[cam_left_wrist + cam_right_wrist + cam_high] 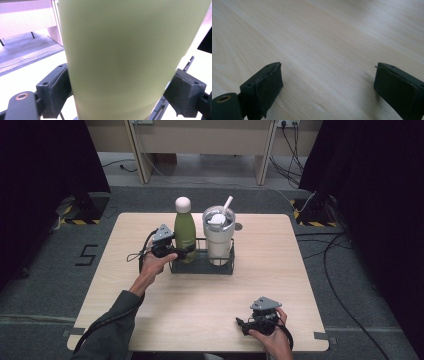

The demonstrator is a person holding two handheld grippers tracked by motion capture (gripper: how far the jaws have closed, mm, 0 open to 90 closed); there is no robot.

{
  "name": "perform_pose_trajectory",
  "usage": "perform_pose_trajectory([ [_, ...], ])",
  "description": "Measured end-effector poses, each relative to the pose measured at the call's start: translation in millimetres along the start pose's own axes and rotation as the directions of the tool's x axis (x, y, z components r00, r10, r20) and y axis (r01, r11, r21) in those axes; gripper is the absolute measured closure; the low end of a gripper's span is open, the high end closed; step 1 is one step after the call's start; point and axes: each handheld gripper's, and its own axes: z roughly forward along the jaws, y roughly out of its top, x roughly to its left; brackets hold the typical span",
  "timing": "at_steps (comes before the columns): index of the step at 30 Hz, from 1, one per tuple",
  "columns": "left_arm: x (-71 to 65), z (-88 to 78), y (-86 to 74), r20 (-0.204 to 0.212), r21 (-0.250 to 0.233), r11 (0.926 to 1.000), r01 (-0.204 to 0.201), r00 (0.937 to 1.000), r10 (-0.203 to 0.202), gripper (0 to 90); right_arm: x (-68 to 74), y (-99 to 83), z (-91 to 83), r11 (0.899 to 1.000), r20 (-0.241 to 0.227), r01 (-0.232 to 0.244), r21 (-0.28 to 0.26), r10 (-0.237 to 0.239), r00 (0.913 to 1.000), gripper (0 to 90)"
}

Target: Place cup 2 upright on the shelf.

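A tall green bottle (184,232) with a white cap stands in the left half of a black wire rack (201,268) at the table's middle. To its right in the same rack is a white tumbler (219,239) with a clear lid and a straw. My left gripper (186,252) reaches in from the left and is shut on the bottle's lower body. In the left gripper view the bottle (125,50) sits between both pads (58,91), which press its sides. My right gripper (242,324) rests open near the front edge, with bare wood between its fingers (265,86).
The light wooden table (260,275) has free surface around the rack. A small grey disc (238,226) lies behind the tumbler. Beyond the far edge is grey floor with cables (335,265) and desk legs.
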Motion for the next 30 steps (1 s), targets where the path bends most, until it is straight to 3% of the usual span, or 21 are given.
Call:
perform_pose_trajectory([
  [30, -1.1, -18.9, -5.1, 0.013, 0.002, 1.0000, 0.008, 0.9999, -0.008, 14.8, 0.1, 0.0, -0.1, 1.000, 0.002, 0.000, 0.001, 0.000, 1.0000, 8.6],
])
